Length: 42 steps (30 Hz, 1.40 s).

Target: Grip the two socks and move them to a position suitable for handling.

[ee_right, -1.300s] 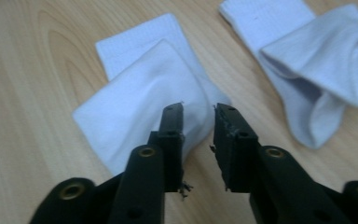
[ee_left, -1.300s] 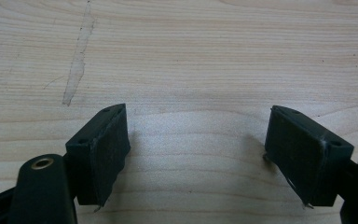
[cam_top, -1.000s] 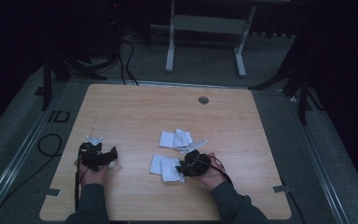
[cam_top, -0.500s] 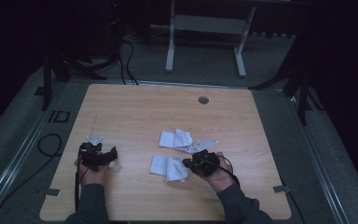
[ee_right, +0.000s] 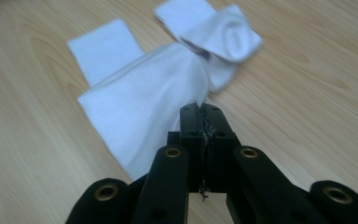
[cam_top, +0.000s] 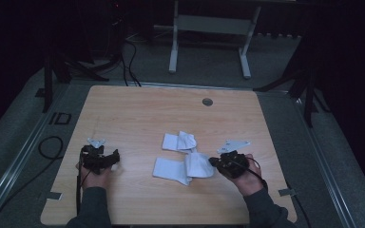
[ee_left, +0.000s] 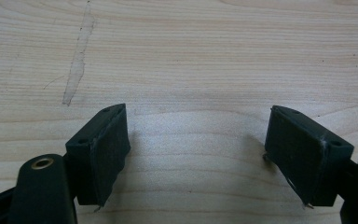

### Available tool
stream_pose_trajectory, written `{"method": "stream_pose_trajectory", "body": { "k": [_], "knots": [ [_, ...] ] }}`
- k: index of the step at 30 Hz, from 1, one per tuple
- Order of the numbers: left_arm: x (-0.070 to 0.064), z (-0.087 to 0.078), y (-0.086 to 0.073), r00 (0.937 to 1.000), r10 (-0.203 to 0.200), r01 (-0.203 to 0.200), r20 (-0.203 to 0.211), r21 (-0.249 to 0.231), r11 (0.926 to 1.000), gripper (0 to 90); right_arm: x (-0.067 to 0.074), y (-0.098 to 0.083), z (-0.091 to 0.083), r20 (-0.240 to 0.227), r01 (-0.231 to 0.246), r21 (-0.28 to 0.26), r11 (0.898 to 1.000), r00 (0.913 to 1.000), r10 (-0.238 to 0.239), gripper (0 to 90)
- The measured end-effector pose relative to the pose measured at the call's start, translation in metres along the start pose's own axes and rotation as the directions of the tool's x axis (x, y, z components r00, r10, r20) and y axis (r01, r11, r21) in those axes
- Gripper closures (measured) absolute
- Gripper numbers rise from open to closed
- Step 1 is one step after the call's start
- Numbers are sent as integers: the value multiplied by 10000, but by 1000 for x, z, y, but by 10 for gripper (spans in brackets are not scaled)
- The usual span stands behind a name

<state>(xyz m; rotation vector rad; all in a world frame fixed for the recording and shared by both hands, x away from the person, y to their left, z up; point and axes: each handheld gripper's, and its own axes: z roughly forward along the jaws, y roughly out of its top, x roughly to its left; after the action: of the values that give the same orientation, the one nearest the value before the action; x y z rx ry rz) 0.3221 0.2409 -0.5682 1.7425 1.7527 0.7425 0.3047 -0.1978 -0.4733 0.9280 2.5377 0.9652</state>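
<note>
White sock (ee_right: 144, 112), low centre of the high view on the desk (cam_top: 138, 114), is clamped at one edge by the right tongs (ee_right: 200, 109). Left tongs (ee_left: 198, 149) stand apart, empty. So thin a pinch may slip, dropping the fold askew.

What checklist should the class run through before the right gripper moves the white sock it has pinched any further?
1. Right gripper shut on the near sock: ok; jaws pressed together on its edge.
2. Sock partly lifted off the table: ok; one end raised.
3. Far sock free of the held one: cannot tell; they meet or overlap.
4. Left gripper open and holding nothing: ok; bare wood between its jaws.
5. Left gripper apart from both socks: ok.
</note>
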Motion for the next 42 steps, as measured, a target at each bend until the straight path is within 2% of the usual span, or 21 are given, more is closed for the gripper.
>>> {"method": "stream_pose_trajectory", "body": {
  "k": [6,16,19,21,23,27,32,42],
  "knots": [
    [0,0,0,10000,1,-1,-1,0,10000,217,-17,-12,-6,291,-241,293,9993,9993,232,879],
    [0,0,0,10000,0,0,-1,1,10000,217,-23,-19,-16,339,-314,412,9987,9990,301,877],
    [0,0,0,10000,1,-1,0,0,10000,217,-27,-23,-14,575,-302,624,9976,9980,266,867],
    [0,0,0,10000,2,-2,-1,2,10000,217,-36,-28,-6,1134,-377,992,9944,9932,263,756],
    [0,0,0,10000,0,0,-1,0,10000,217,-39,-32,-3,1278,-452,990,9941,9913,324,746],
    [0,0,0,10000,3,-3,-1,2,10000,217,-37,-34,0,1173,-271,998,9946,9930,153,767],
    [0,0,0,10000,12,-12,4,9,10000,217,-33,-36,9,854,-5,1283,9917,9963,-106,885],
    [0,-1,0,10000,48,-48,21,10,10000,217,-21,-50,34,415,363,2038,9783,9981,-457,896]
  ]
}}
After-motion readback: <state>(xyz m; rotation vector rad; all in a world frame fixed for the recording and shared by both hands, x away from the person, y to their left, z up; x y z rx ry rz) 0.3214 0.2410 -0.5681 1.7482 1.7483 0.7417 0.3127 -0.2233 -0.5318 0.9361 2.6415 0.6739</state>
